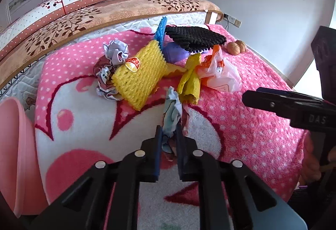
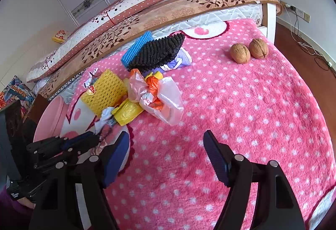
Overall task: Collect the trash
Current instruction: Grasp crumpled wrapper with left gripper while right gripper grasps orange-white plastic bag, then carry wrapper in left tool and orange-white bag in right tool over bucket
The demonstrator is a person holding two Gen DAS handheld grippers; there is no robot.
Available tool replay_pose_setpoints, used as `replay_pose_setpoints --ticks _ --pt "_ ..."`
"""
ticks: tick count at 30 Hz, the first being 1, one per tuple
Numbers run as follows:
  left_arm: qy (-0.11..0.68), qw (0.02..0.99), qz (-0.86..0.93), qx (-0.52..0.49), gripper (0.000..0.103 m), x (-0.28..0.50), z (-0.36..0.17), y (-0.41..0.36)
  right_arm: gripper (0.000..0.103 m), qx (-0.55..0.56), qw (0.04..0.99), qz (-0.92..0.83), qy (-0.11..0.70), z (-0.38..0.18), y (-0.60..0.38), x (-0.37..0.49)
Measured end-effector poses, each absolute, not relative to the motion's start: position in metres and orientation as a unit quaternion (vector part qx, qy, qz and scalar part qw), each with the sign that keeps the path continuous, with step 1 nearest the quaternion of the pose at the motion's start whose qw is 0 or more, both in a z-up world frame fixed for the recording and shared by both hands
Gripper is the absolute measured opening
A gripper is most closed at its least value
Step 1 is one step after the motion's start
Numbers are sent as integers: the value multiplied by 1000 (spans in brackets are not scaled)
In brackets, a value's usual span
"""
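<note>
Trash sits heaped toward the far left part of the pink blanket (image 2: 241, 108); left gripper (image 1: 169, 135) has its jaws narrow and clamped on a crumpled paper scrap (image 1: 172, 112), lifted just in front of the pile. Pink bin (image 1: 14, 146) stands off the blanket's left edge, cut off by the frame, inside not visible. Right gripper (image 2: 167, 154) hovers over bare blanket near the front edge, jaws wide, holding nothing. Pile: yellow foam net (image 1: 138, 74) with a red sticker, paper wads (image 1: 111, 66) touching its left side, yellow bag (image 1: 190, 80) and clear-orange plastic bag (image 1: 220, 74) to its right. Behind, near the far edge, black foam net (image 2: 156, 53) lies over a blue net (image 2: 137, 49) and a purple item (image 2: 182, 59), mostly hidden, can't tell what it is. Two walnuts (image 2: 248, 51), touching each other, sit well apart from the pile toward the far right corner. Folded quilts (image 2: 147, 9) on a bed run along the far edge. Right gripper shows only partly at the right side of the left wrist view.
</note>
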State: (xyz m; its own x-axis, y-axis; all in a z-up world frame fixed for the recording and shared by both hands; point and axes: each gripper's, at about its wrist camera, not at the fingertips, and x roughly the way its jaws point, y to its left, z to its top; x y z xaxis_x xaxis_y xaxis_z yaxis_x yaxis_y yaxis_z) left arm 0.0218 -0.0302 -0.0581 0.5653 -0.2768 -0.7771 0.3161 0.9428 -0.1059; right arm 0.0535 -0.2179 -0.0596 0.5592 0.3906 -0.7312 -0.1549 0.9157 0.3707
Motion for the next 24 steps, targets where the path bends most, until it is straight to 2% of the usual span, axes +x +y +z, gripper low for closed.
replay_pose_setpoints --ticks 10,14,17,18,19,21,24 --pt "422 890 -174 9 8 3 -44 -26 72 145 870 163 441 -60 -225 85" --pt "422 890 -174 8 9 -2 -42 -24 65 127 869 175 446 -63 -215 95" --pt "418 893 -170 4 9 -6 -39 -21 51 115 866 177 453 -68 -208 100" --pt "416 894 -168 3 9 -7 -38 -20 41 116 864 179 457 -70 -207 101" --pt "414 895 -167 1 8 -8 -38 -19 27 118 860 181 462 -73 -206 102" --pt "412 896 -164 0 8 -10 -37 -19 20 123 851 190 473 -76 -205 101" --pt "404 900 -163 -2 8 -16 -33 -18 16 121 853 198 467 -73 -205 92"
